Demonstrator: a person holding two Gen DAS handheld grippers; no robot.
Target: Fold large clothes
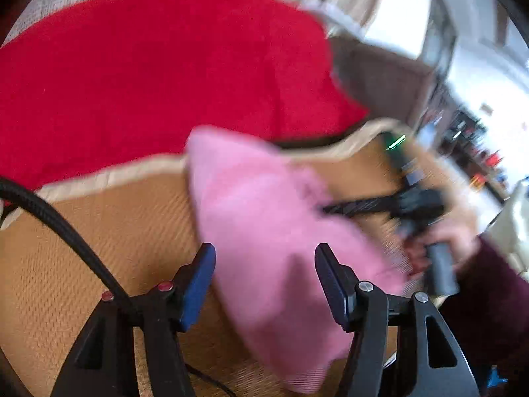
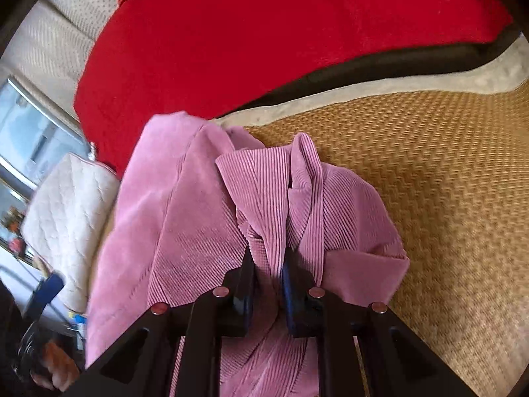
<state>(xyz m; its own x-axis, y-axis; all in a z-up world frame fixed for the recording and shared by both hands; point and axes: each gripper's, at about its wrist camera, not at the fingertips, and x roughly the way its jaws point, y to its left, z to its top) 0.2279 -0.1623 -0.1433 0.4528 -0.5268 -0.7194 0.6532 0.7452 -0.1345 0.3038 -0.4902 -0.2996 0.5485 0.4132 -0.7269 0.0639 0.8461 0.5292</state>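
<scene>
1. Right tongs (image 2: 267,284): pressed together on a bunched fold of the pink corduroy garment (image 2: 205,218). The ribbed cloth passes between the two pads at lower centre of the right wrist view.
2. Left tongs (image 1: 264,281): spread wide, pinching nothing. In the left wrist view the garment (image 1: 264,215) shows between and beyond the fingers, blurred; whether it touches either pad cannot be told.
3. Location of the garment: it hangs bunched from the right tongs above the woven straw mat (image 2: 446,182), which fills the right half of the right wrist view. A lapel or collar-like flap stands up near frame centre. How much of the cloth rests on the mat cannot be told.
4. Surroundings: a red blanket (image 2: 264,33) covers the upper part of both views; a white quilted cushion (image 2: 66,215) lies at the left edge of the right wrist view.
5. Handling judgement: the corduroy appears soft, limp and fairly thick, with some weight; it will sag and collapse from a single hold. The ribbed surface should give the pads good friction, so slip is unlikely.
6. Recommended hold, as a judgement: take a seam, shoulder or hem edge with the left tongs, well apart from the right hold, so the cloth can be stretched flat on the mat before folding.
</scene>
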